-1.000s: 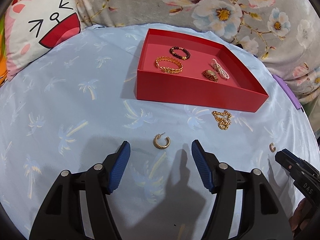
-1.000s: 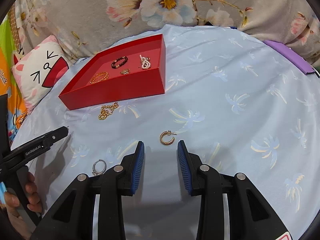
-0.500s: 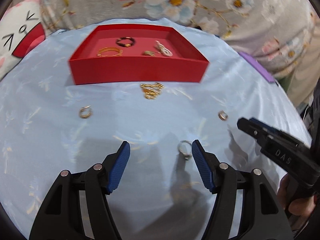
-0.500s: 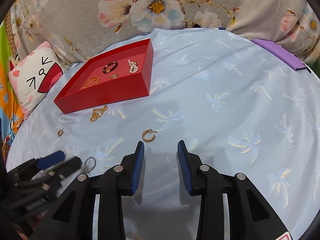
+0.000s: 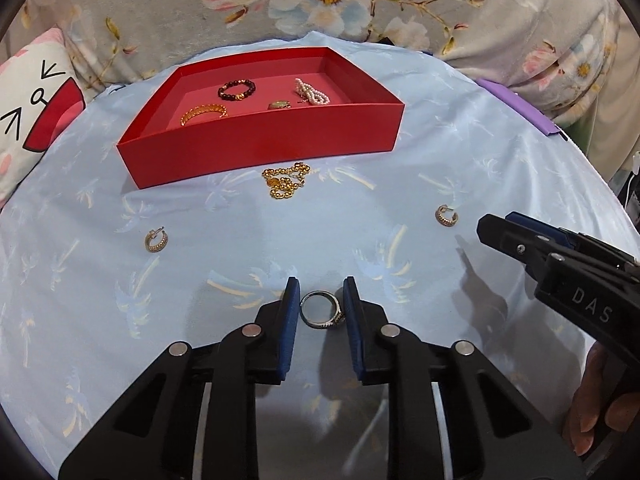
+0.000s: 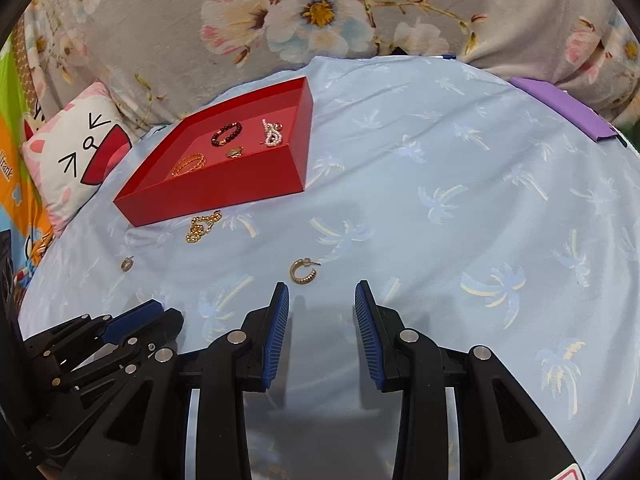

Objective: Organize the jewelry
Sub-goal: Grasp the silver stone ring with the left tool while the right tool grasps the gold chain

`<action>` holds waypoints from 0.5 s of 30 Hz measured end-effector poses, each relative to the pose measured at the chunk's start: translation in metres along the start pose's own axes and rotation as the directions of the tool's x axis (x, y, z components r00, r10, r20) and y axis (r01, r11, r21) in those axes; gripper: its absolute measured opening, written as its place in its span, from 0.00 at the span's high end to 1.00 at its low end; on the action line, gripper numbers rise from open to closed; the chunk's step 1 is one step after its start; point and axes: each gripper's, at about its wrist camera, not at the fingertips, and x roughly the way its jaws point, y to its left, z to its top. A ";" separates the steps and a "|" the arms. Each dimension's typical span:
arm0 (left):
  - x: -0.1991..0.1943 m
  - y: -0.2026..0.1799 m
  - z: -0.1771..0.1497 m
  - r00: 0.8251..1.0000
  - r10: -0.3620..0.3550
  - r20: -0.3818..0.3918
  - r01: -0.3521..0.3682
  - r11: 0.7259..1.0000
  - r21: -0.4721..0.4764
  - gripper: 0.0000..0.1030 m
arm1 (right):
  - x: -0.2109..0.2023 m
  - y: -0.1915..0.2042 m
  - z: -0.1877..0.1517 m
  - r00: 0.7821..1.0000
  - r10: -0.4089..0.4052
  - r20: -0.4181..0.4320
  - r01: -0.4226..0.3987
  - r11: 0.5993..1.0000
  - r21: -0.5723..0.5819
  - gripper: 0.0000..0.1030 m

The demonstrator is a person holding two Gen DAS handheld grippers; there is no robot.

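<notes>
Blue pads of the left gripper (image 5: 319,303) sit close on both sides of the ring (image 5: 321,310) on the cloth (image 5: 460,152). The right gripper (image 6: 319,308) is wide open, holding nothing, near an earring (image 6: 303,271). The red tray (image 5: 256,142) is further back.

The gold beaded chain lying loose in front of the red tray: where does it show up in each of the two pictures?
Left wrist view: the gold beaded chain sits upper centre, just below the tray's front wall.
Right wrist view: the same chain lies left of centre, off the tray's near corner.
Shared landmark: the red cardboard tray.
</notes>
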 end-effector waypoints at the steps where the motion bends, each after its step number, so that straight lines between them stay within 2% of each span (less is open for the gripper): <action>1: -0.001 0.001 0.000 1.000 0.005 0.004 -0.005 1.000 0.002 0.79 | 0.000 0.002 0.000 1.000 0.003 -0.001 -0.003 1.000 -0.003 0.67; 6: -0.011 0.025 0.002 0.999 0.031 0.032 -0.030 0.999 -0.032 0.79 | 0.001 0.011 0.004 1.000 0.011 0.000 -0.011 1.000 -0.024 0.67; 15: -0.032 0.108 0.002 0.988 0.145 0.058 -0.133 0.977 -0.168 0.79 | 0.010 0.030 0.007 0.998 0.053 -0.022 -0.055 0.997 -0.052 0.67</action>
